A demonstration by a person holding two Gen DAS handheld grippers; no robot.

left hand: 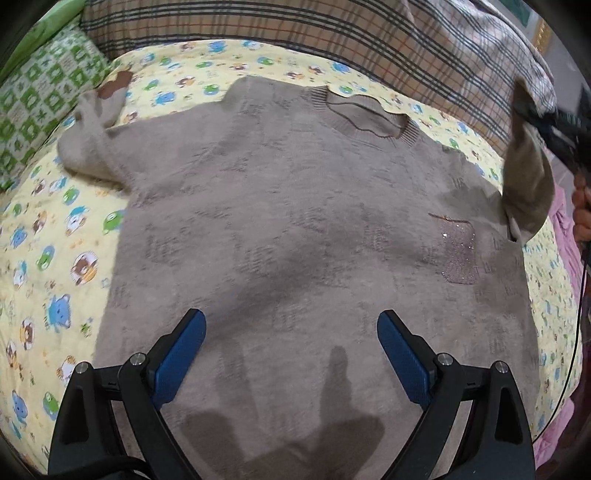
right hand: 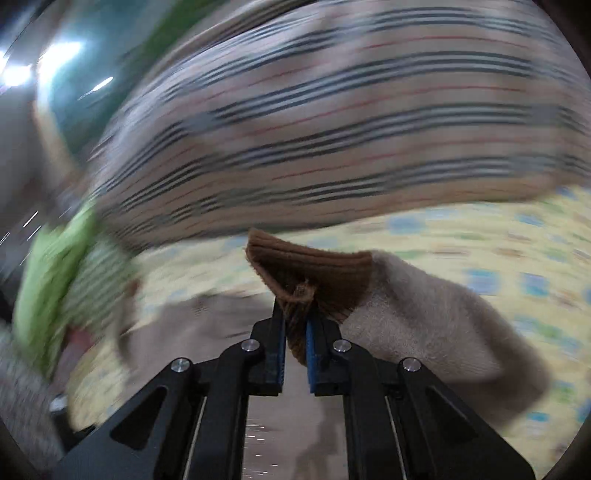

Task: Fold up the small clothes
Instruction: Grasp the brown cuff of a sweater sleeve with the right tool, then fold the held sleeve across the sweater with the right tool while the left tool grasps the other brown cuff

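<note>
A small taupe knit sweater lies flat on a yellow cartoon-print quilt, collar at the far side. Its left sleeve is bunched at the far left with a brown cuff. My left gripper is open and empty, hovering over the sweater's lower body. My right gripper is shut on the brown ribbed cuff of the right sleeve and holds it lifted above the quilt. In the left wrist view the right gripper shows at the far right with the raised sleeve hanging from it.
A plaid pillow or blanket lies along the far edge of the bed. A green patterned pillow sits at the far left. Pink fabric hangs at the right edge. The right wrist view is motion-blurred.
</note>
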